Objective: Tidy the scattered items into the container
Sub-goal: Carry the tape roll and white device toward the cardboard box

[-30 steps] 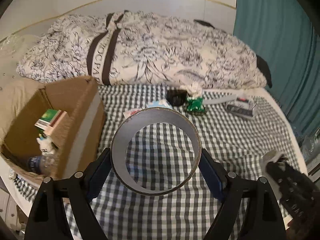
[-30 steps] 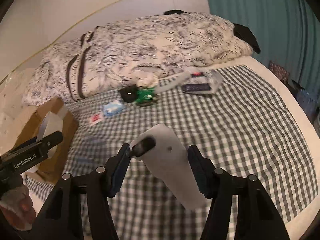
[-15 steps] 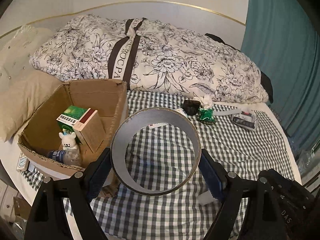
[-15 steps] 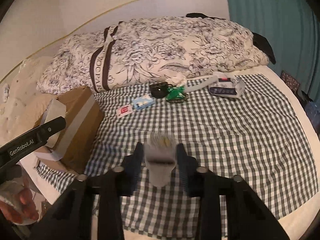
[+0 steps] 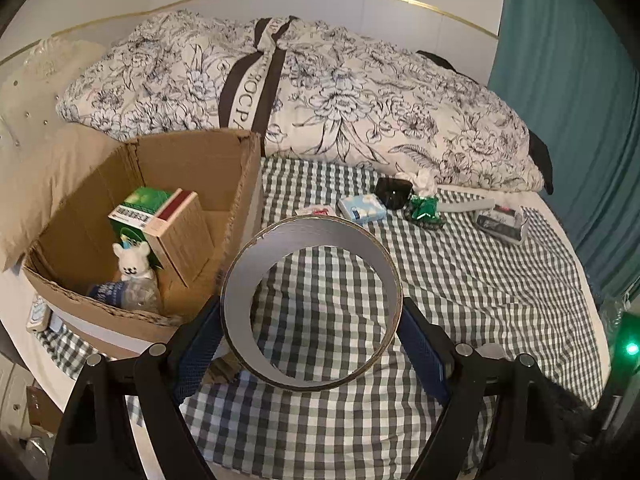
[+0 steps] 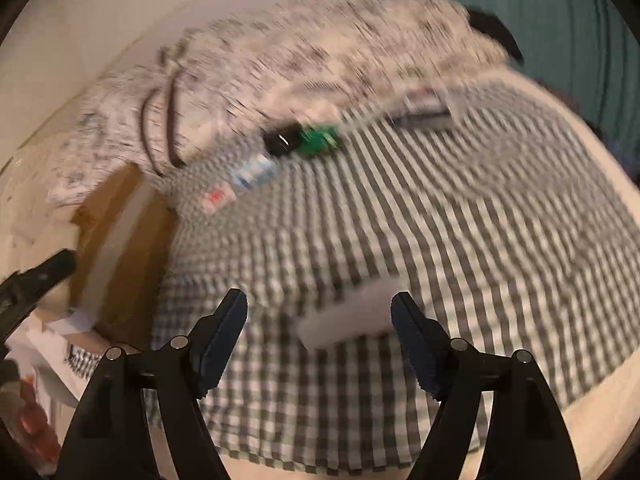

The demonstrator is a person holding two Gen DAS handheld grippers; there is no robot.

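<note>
The left gripper [image 5: 312,332] is clamped on a wide roll of tape [image 5: 311,304], its blue pads pressing the roll's outer wall on both sides, the ring held upright over the checked bedsheet [image 5: 460,280] just beside the near right corner of the cardboard box [image 5: 200,160]. The box sits at the left edge of the bed, open-topped, holding a green-and-white carton [image 5: 140,208], a small brown box [image 5: 180,236], a white bear figure [image 5: 130,266] and a plastic bottle [image 5: 124,296]; room remains along its left and back walls. The right gripper [image 6: 320,324] has just been opening: its jaws stand apart, and a pale flat item [image 6: 352,316], blurred, lies on the sheet between them, touched by neither pad. Ahead, a broad stretch of sheet is free up to the row of scattered things near the floral duvet [image 5: 320,92]: a small red-and-white packet [image 5: 316,211], a blue tissue pack [image 5: 362,208], a black case [image 5: 394,192], a green wrapper [image 5: 424,208] and a dark-printed packet [image 5: 502,222]. The bed's right edge curves toward a teal curtain [image 5: 572,120].
</note>
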